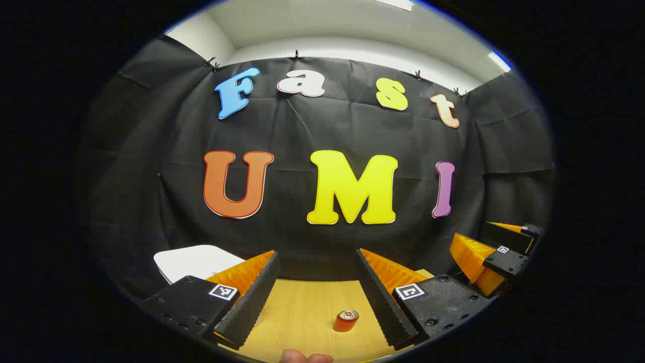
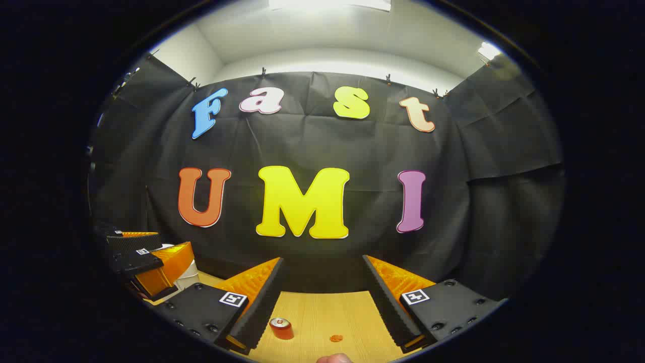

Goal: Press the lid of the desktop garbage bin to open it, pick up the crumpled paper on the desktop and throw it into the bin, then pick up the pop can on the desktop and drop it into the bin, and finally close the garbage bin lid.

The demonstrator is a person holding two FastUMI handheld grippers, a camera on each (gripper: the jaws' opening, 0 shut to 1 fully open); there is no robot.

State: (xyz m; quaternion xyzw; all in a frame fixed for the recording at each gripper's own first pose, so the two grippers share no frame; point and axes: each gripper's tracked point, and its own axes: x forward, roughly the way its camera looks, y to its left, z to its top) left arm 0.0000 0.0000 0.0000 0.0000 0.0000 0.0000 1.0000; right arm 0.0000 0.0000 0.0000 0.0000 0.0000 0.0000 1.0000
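two sets of tongs, left [image 1: 317,297] and right [image 2: 322,297], hung spread and empty above the table [image 2: 327,307]. we saw the pop can [image 1: 345,320] standing upright below, between the left fingers, nearer that hand.

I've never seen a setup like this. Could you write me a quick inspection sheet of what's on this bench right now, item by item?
Surface: light wooden table, bare between the things on it.
Job's things: pop can standing upright on the table; the white bin sits at the far left with its lid down. Crumpled paper: nothing seen for sure.
Clutter: a small orange scrap lies on the table right of the can.
Grippers: left gripper open, holding nothing; right gripper open, holding nothing. Both are held above the table, side by side.
Cables: nothing seen.
Surroundings: black cloth wall behind the table, white ceiling with lights above.
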